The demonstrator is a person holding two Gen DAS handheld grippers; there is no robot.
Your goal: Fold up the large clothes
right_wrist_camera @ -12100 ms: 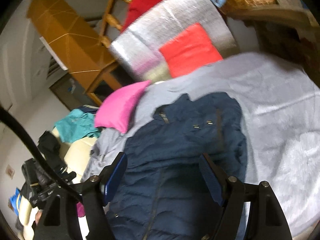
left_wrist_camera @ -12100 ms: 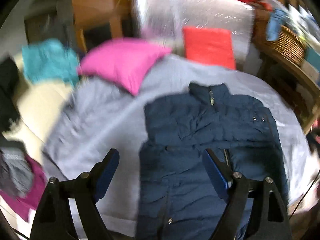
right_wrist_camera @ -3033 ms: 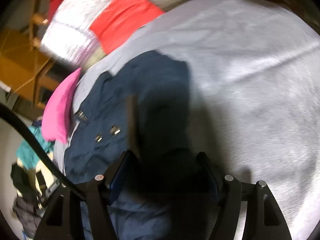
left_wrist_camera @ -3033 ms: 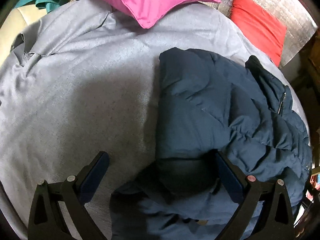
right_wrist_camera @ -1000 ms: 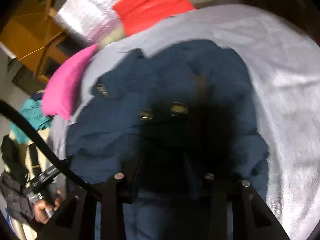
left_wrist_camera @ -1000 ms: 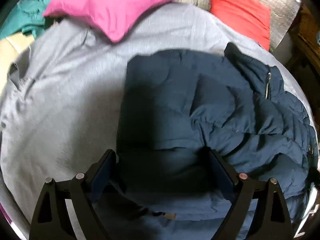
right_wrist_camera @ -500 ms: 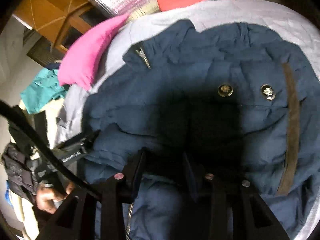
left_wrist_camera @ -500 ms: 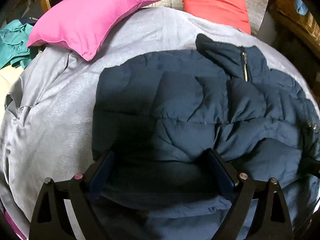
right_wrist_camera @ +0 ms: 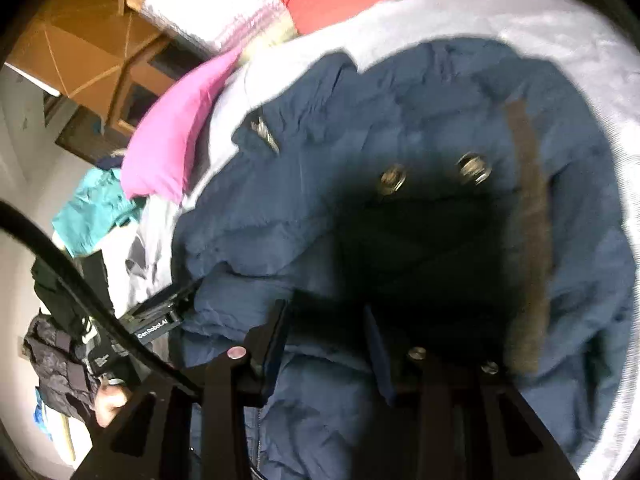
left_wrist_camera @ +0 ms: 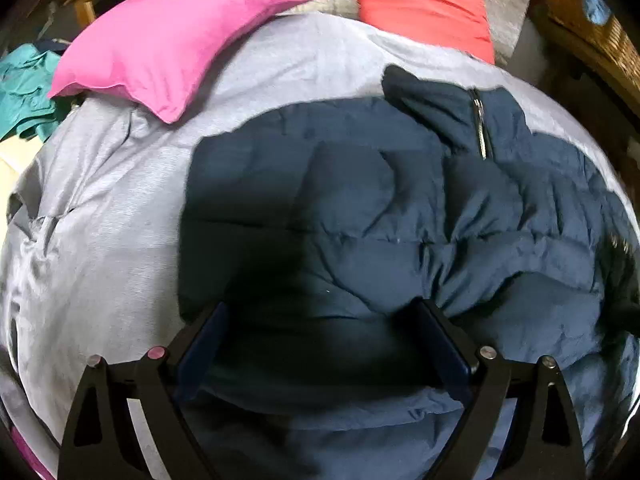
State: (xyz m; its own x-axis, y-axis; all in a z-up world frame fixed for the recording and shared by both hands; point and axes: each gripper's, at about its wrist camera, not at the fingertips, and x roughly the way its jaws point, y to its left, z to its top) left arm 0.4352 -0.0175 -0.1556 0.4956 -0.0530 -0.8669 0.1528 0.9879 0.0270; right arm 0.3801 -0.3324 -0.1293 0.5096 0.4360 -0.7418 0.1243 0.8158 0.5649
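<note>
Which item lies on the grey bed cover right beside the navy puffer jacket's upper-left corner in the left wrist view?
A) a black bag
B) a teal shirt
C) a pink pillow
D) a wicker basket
C: the pink pillow rests on the grey bed cover just up and left of the navy puffer jacket; the teal garment lies farther off, at the cover's edge.
</note>
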